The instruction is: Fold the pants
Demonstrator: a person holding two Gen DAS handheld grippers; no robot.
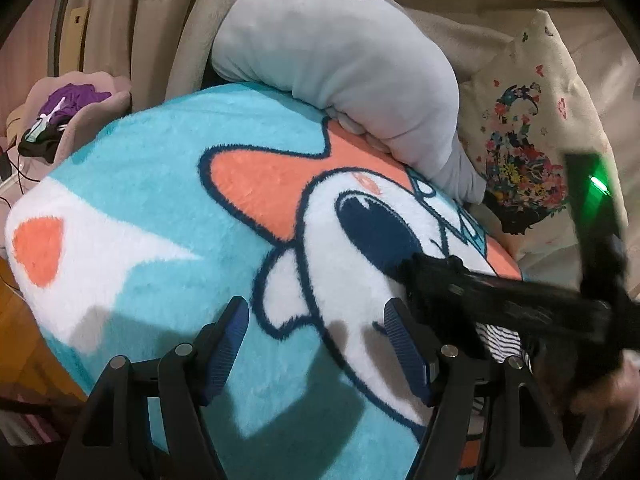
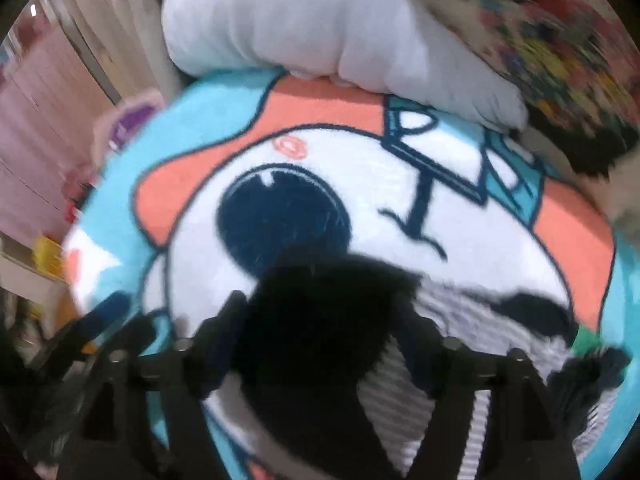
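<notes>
The pants (image 2: 460, 320) are striped white-grey cloth with black trim, lying on a fluffy cartoon blanket (image 2: 280, 120). My right gripper (image 2: 320, 320) has a black part of the pants (image 2: 320, 320) between its wide-apart fingers; the view is blurred and the grip cannot be told. In the left wrist view my left gripper (image 1: 316, 336) is open and empty over the blanket (image 1: 160, 200). The right gripper (image 1: 412, 268) shows there as a black body crossing from the right, with striped cloth (image 1: 504, 340) below it.
A grey plush toy (image 1: 340, 60) lies at the blanket's far edge. A floral pillow (image 1: 532, 140) sits at the right. A pile of purple and pink clothes (image 1: 72, 108) is at the far left. Wooden floor (image 1: 24, 320) shows at the left edge.
</notes>
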